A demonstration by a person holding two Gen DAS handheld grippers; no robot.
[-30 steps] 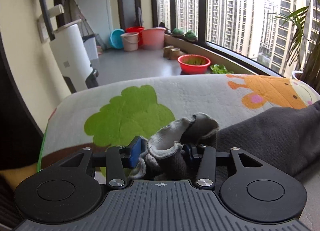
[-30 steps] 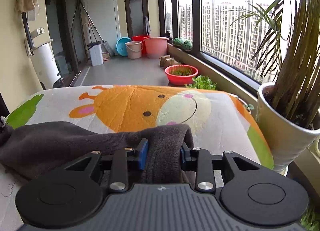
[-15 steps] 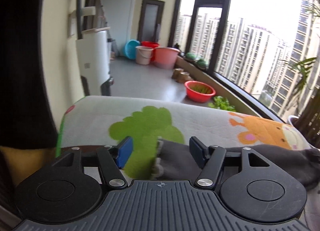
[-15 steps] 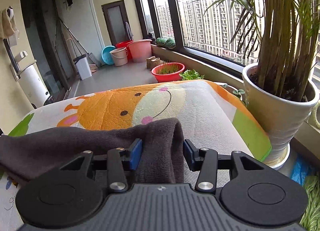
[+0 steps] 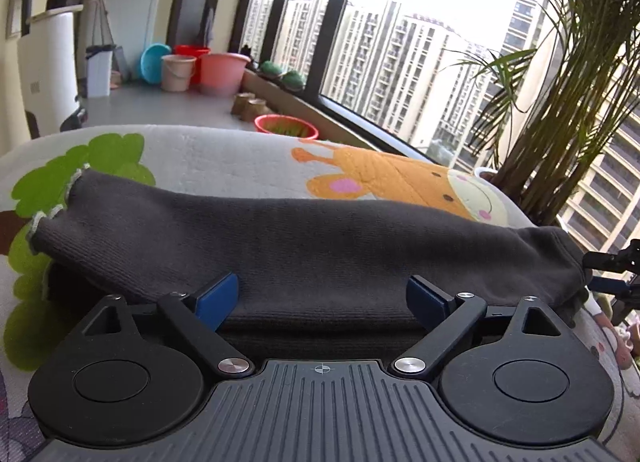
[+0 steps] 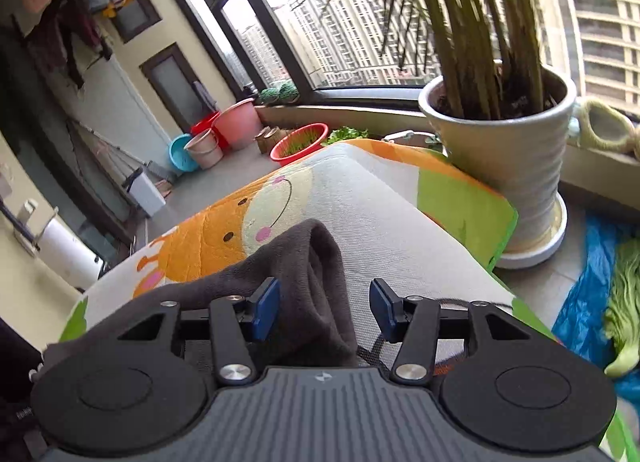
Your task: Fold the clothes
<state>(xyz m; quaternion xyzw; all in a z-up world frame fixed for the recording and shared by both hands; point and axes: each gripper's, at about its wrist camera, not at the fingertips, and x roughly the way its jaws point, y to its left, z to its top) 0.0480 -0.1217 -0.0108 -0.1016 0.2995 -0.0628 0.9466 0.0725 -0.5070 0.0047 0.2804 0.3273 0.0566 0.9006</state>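
While the dark grey garment (image 5: pixel 304 246) lies doubled along the cartoon mat (image 5: pixel 224 158), left gripper (image 5: pixel 322 298) and right gripper (image 6: pixel 324 308) stand wide, holding nothing; next fold probably needs fresh edge grips.

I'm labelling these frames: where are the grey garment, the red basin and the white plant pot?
grey garment (image 5: pixel 304 246): left wrist view, middle of the folded cloth.
red basin (image 6: pixel 299 141): right wrist view, its front rim.
white plant pot (image 6: pixel 508 150): right wrist view, its ribbed side wall.
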